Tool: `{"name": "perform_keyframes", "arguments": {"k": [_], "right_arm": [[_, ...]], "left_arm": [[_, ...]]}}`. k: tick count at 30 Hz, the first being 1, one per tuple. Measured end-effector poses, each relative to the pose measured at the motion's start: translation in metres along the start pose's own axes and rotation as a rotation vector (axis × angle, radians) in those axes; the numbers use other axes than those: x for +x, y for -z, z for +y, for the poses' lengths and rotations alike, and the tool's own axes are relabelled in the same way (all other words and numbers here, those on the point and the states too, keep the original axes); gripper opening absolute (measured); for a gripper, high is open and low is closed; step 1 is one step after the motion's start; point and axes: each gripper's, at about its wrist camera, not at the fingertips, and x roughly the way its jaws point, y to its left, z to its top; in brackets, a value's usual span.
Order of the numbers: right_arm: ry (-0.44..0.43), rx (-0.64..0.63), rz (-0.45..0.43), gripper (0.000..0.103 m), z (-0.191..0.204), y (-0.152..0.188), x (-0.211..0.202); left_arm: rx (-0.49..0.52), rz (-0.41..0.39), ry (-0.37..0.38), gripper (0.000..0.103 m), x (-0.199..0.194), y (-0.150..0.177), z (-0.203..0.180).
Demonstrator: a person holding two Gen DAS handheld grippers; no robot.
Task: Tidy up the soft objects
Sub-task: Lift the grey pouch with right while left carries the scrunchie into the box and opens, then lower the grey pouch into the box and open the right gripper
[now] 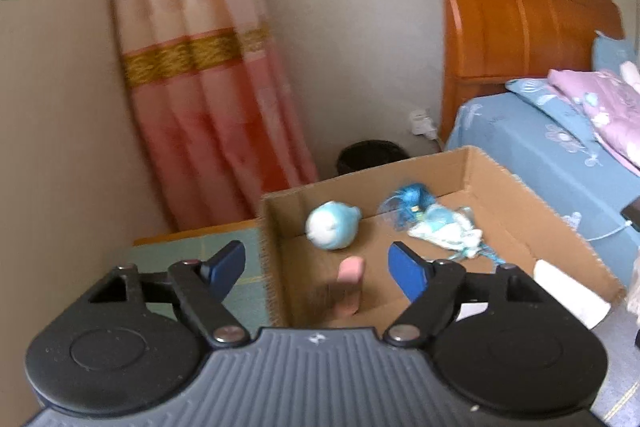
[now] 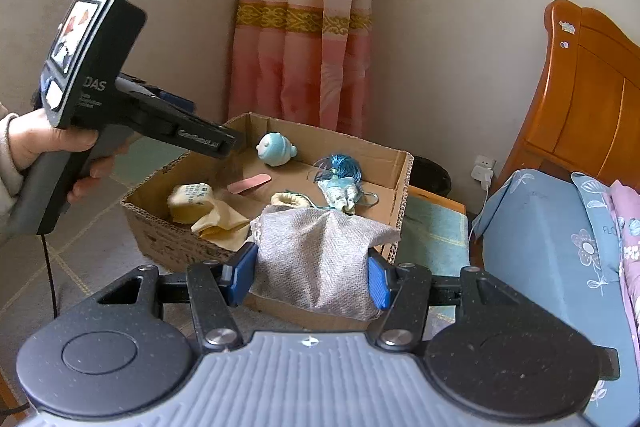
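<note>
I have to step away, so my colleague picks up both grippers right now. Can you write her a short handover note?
Right gripper: shut on a grey cloth pouch, held at the near edge of the cardboard box.
Left gripper: open, holding nothing, over the box.
In the box: blue fish toy, blue tassel doll, pink strip, yellow cloth, small cream ring.
Done: those five are in.
Left: drop the pouch into the box. Whether other soft things wait elsewhere cannot be told.

Left wrist view: close above cardboard box (image 1: 472,171), facing curtain (image 1: 208,75). Right wrist view: farther back; shares box (image 2: 404,167), curtain (image 2: 304,27), headboard (image 2: 592,99).
</note>
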Motion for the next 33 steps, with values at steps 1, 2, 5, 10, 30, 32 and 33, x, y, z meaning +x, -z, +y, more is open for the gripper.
{"name": "perform_keyframes", "arguments": {"k": [1,2,5,10,30,32,33], "right_arm": [[0.001,-0.004,0.001,0.061,-0.001,-0.001,0.002],[0.003,-0.005,0.001,0.061,-0.002,-0.002,0.003],[-0.005,-0.003,0.001,0.061,-0.005,-0.005,0.007],[-0.023,0.013,0.001,0.061,-0.01,-0.019,0.018],[0.051,0.006,0.047,0.103,0.009,-0.064,0.06],[0.047,0.004,0.05,0.103,0.015,-0.059,0.049],[0.043,0.006,0.052,0.103,0.019,-0.055,0.043]], "left_arm": [[-0.011,0.013,-0.01,0.086,-0.004,0.001,0.004],[-0.022,0.021,-0.013,0.087,-0.01,0.002,0.007],[-0.03,0.046,0.005,0.095,-0.032,0.007,0.014],[-0.03,0.085,0.038,0.097,-0.072,0.022,0.012],[-0.078,0.115,0.036,0.099,-0.127,0.078,0.006],[-0.085,0.112,0.023,0.099,-0.131,0.081,0.01],[-0.089,0.112,0.02,0.099,-0.134,0.083,0.012]]}}
